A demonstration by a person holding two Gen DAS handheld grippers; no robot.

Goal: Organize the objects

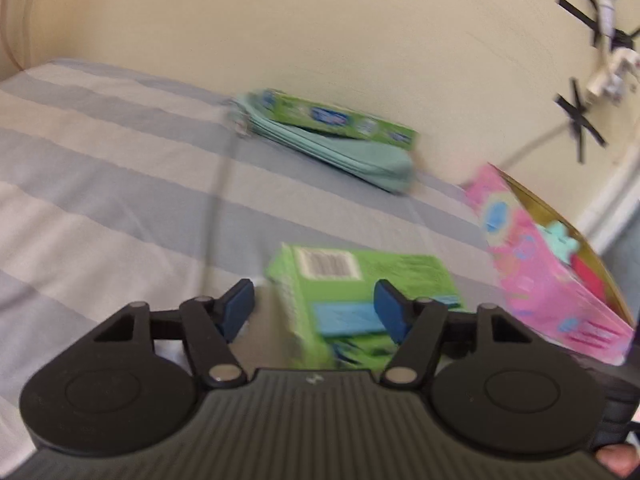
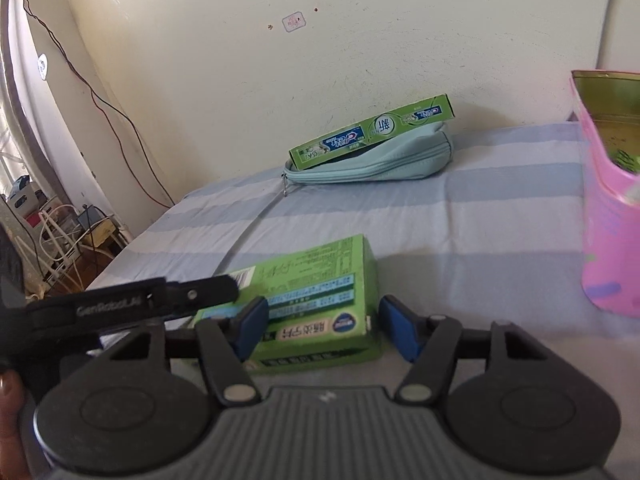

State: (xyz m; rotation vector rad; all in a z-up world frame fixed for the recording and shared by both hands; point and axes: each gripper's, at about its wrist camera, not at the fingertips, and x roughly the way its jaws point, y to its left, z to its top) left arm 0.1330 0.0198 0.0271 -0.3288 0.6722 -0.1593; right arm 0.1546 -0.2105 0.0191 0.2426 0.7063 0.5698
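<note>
A green carton (image 1: pixel 352 296) (image 2: pixel 312 300) lies on the striped bedsheet (image 1: pixel 100 184). My left gripper (image 1: pixel 314 308) is open just before the carton, which lies partly between its blue pads. My right gripper (image 2: pixel 320 324) is open around the carton's near end; I cannot tell if the pads touch it. The left gripper's black finger (image 2: pixel 160 300) shows at the carton's left side in the right wrist view. A green toothpaste box (image 1: pixel 336 118) (image 2: pixel 372 130) rests on a teal zip pouch (image 1: pixel 340 152) (image 2: pixel 372 164) by the wall.
A pink open box (image 1: pixel 552 268) (image 2: pixel 608 208) with items inside stands to the right. The cream wall (image 2: pixel 320 60) borders the bed's far side. Cables and clutter (image 2: pixel 68 236) lie on the floor past the bed's left edge.
</note>
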